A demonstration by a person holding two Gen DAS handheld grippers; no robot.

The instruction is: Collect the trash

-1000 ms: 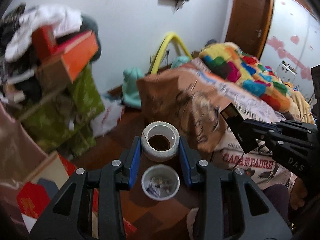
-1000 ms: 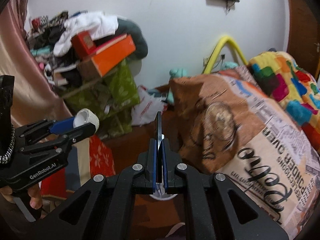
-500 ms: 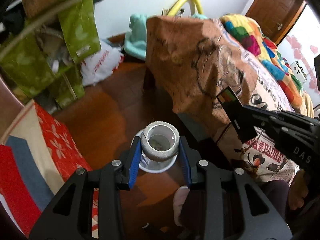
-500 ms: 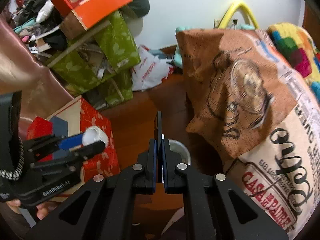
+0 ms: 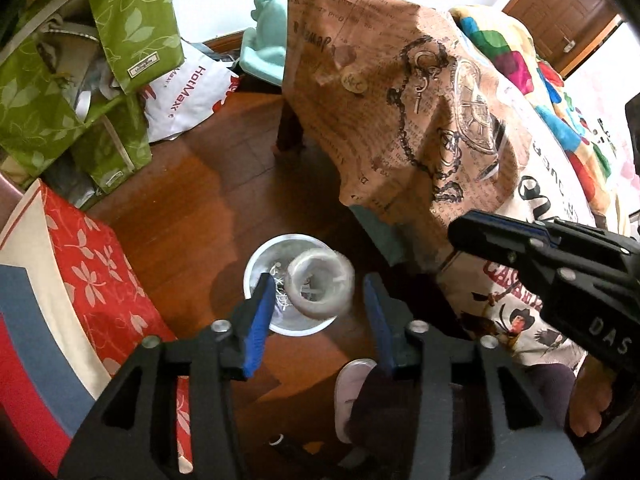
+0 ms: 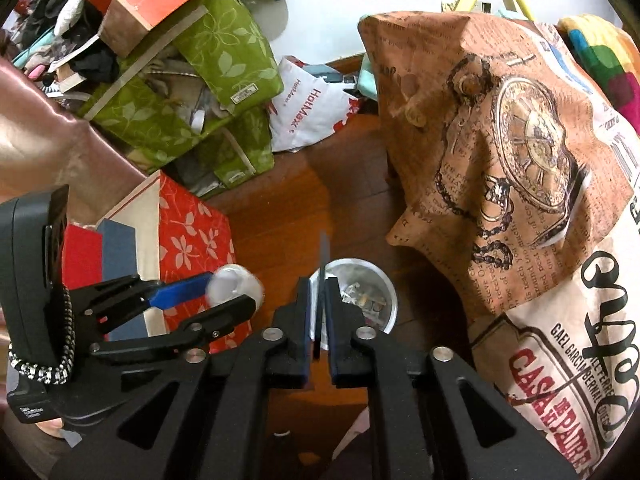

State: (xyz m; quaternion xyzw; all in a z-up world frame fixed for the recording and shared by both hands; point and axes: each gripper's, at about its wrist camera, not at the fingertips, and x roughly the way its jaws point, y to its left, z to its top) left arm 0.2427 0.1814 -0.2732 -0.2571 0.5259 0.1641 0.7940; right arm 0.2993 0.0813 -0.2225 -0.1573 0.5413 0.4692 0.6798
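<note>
Left gripper (image 5: 316, 300) jaws opening; grey tape roll (image 5: 320, 284) loose between them, above the white round trash bin (image 5: 256, 258). Right gripper (image 6: 318, 292) opening around a thin dark flat card (image 6: 322, 264), over that bin. Roll judged light, stiff; best gripped across its outer rim.

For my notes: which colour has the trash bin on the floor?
White trash bin, clearest in the left wrist view.

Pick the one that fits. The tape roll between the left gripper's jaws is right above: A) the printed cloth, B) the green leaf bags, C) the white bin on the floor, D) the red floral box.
C: seen from the left wrist, the tape roll sits loose between the opening jaws of the left gripper, over the white bin, which has scraps in it.
</note>
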